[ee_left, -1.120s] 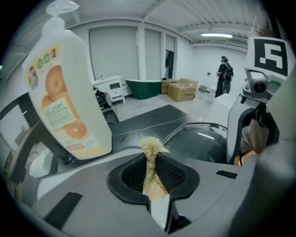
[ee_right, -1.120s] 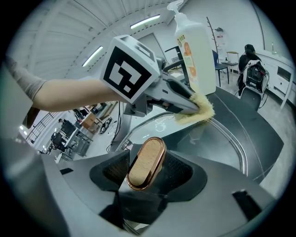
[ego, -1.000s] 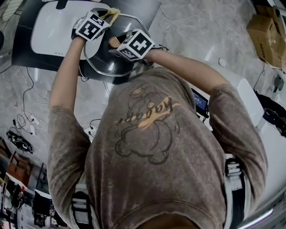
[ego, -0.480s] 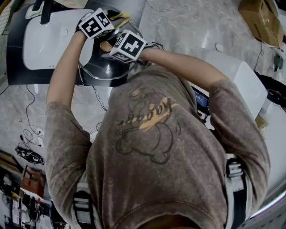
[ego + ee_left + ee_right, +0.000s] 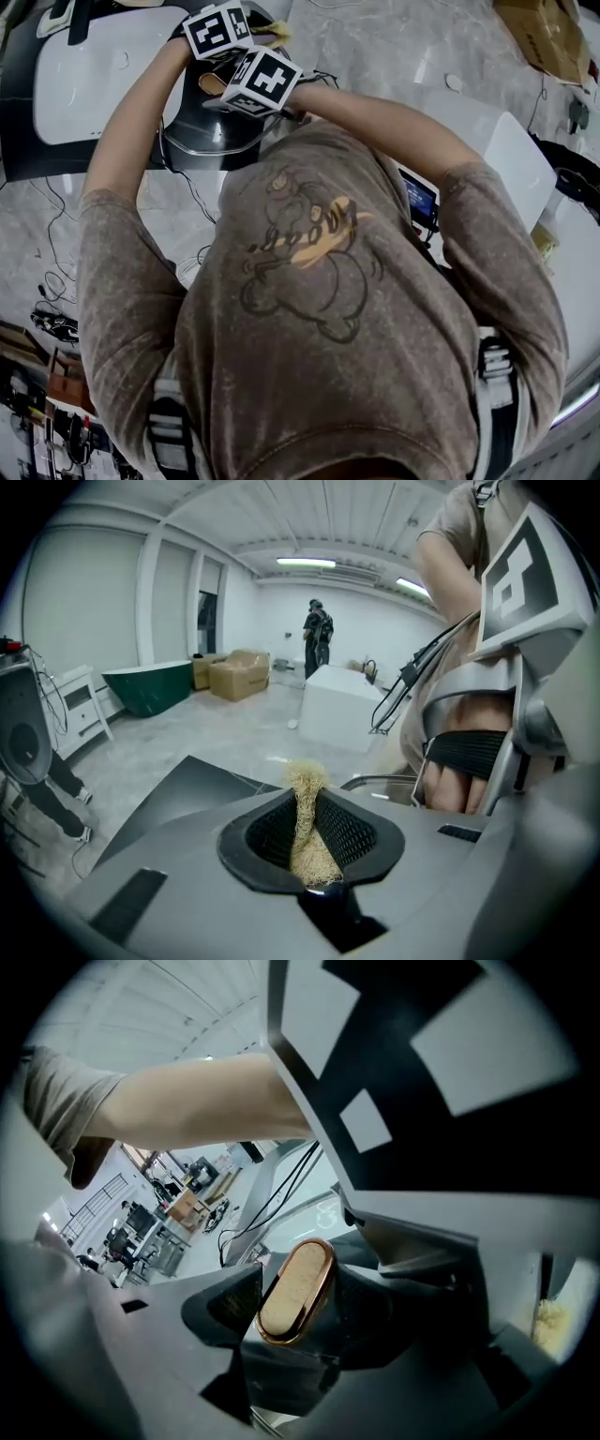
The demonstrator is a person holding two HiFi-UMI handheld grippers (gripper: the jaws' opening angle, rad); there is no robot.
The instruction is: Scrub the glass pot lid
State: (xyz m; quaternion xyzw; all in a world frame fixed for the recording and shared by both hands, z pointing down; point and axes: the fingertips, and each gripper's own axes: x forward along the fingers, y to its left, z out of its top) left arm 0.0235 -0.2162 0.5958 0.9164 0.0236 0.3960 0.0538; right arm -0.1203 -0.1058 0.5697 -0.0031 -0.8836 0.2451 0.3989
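Grey marbled floor [image 5: 375, 47] below; both arms reach forward, cubes adjacent. Left gripper [image 5: 306, 794] pinches a straw-coloured fibre scrubber [image 5: 309, 853]; right gripper [image 5: 281, 1314] clamps the steel-rimmed glass pot lid [image 5: 204, 133] by its copper-edged oval knob [image 5: 296, 1286].

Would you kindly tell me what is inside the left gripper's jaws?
A straw-coloured fibrous scrubber is pinched between the left gripper's pads, its tuft poking out beyond them. The scrubber's far face and whatever it touches are covered by the jaws.

Left tool [image 5: 309, 829] crowds right tool [image 5: 289, 1294] — white panel [image 5: 84, 84] (leftward) lies open.
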